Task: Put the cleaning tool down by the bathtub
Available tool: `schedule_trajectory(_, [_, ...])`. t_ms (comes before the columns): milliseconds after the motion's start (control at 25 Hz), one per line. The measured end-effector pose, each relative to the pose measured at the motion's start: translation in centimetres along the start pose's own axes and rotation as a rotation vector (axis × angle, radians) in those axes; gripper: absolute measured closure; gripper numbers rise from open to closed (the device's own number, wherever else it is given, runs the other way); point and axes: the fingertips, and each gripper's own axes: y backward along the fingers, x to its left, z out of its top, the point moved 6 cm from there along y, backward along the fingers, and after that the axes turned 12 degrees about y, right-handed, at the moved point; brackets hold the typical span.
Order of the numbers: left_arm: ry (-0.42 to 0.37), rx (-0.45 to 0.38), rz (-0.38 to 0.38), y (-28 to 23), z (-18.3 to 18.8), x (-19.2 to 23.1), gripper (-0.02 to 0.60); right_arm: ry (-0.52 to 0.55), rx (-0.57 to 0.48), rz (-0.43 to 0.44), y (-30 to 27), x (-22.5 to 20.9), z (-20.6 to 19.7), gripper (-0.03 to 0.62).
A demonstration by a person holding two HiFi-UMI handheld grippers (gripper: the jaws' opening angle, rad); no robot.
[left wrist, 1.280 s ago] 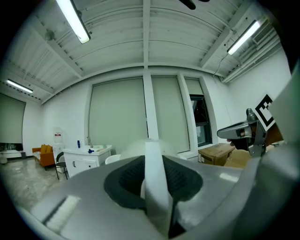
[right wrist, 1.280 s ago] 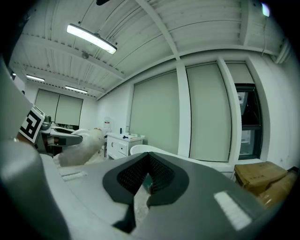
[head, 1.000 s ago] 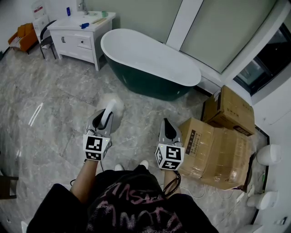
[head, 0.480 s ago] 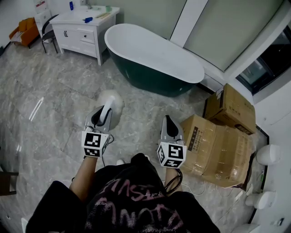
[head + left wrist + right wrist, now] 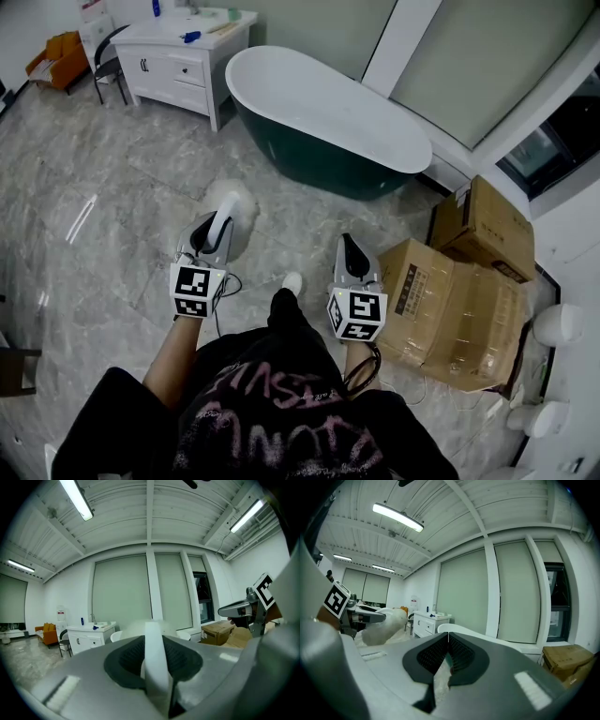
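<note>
The cleaning tool is a white handle (image 5: 222,228) with a fluffy white head (image 5: 237,201). My left gripper (image 5: 216,234) is shut on the handle, which stands upright between its jaws (image 5: 154,660), and it holds the head above the marble floor. In the right gripper view the fluffy head (image 5: 387,622) shows at the left. My right gripper (image 5: 350,249) is shut with nothing in it (image 5: 448,644). The bathtub (image 5: 328,112), white inside and dark green outside, stands ahead of both grippers, some way off.
A white vanity (image 5: 184,52) with small items on top stands left of the tub. Cardboard boxes (image 5: 457,305) lie close to my right gripper, with another box (image 5: 485,227) behind. An orange seat (image 5: 56,52) is at the far left. The person's shoe (image 5: 292,282) shows between the grippers.
The person has stepped forward, so the tub and vanity lie a little nearer. One shoe has come forward between the grippers. Both grippers keep their pose, and the left still holds the tool.
</note>
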Motion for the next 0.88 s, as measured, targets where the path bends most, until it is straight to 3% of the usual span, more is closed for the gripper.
schedule_trajectory(360, [-0.017,0.047,0.015,-4.6,-0.2,1.7,0.491,-0.015,0.02,0.032,-5.0,-1.2,-1.2,0.579])
schedule_trajectory(880, [0.024,0.134,0.074,-14.2,-1.2,5.2,0.491,-0.053,0.082,0.079,-15.8,-5.0,-3.9,0.579])
